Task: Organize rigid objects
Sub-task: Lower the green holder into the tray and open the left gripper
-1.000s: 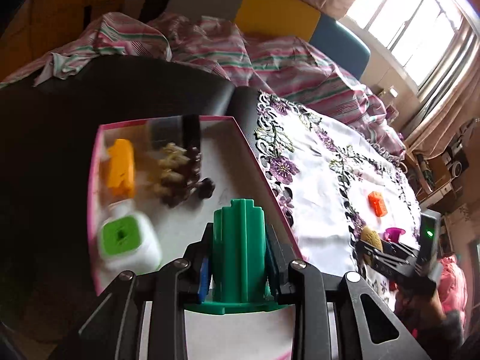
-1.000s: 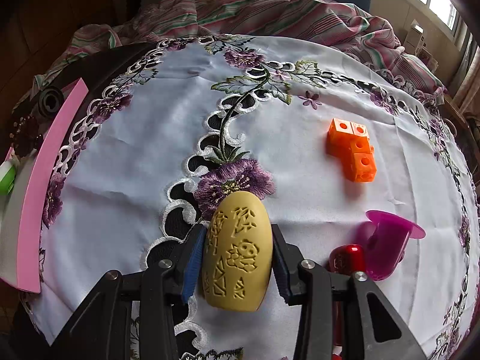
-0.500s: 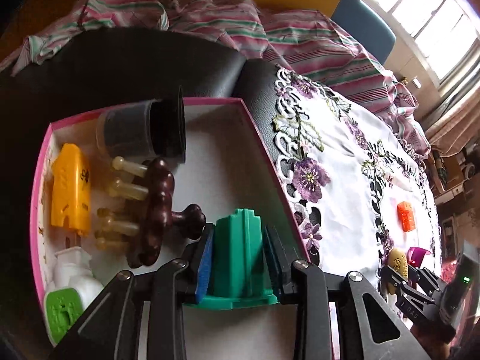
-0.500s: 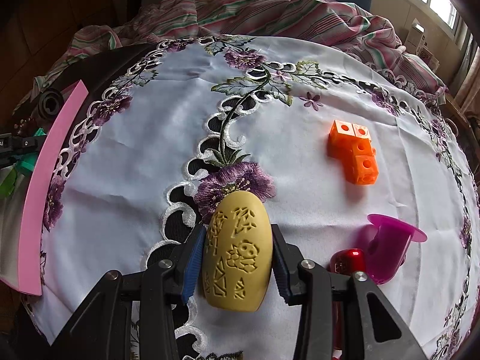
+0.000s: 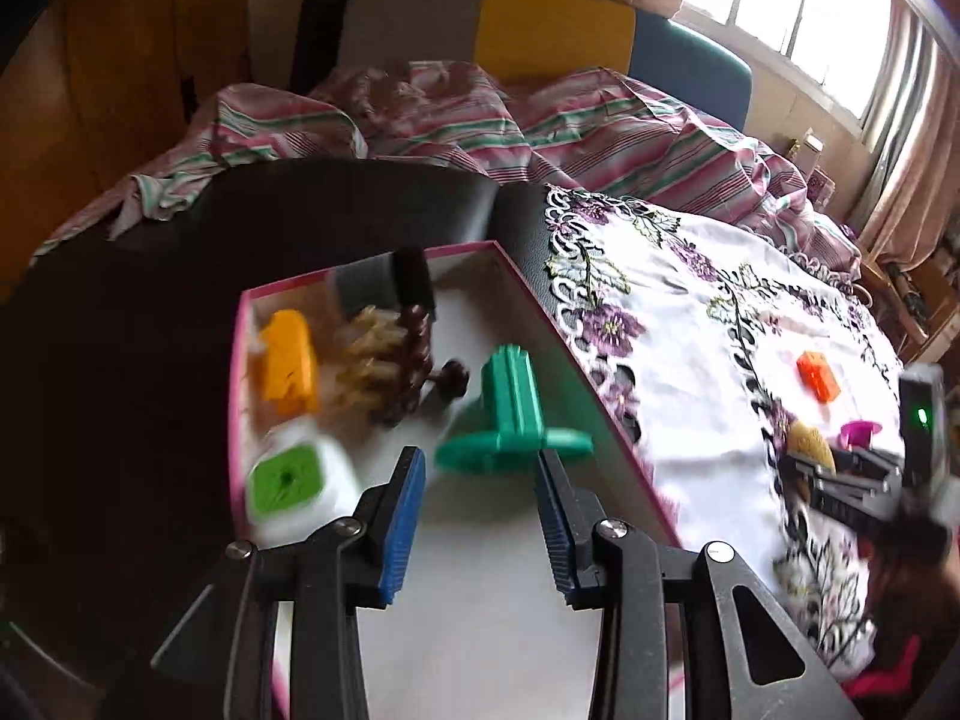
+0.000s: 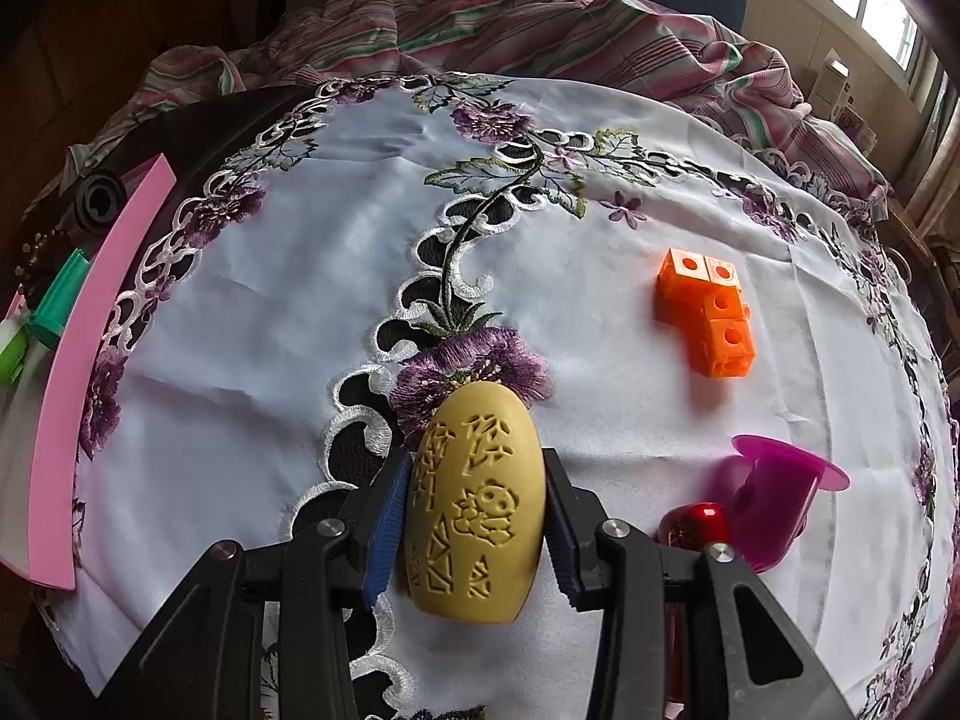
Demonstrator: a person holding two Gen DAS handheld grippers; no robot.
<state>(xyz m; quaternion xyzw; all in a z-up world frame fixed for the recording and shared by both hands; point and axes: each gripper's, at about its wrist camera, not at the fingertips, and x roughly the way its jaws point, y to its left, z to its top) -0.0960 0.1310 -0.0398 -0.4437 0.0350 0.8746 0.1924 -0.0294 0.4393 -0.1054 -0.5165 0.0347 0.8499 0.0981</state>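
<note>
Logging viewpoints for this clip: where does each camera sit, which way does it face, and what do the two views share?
Left wrist: on the left gripper, looking down into the pink-rimmed box; its open fingers have just released the green piece.
Right wrist: on the right gripper, facing the embroidered tablecloth, fingers shut on the yellow egg.
Shared: box, green piece, orange blocks, egg.
</note>
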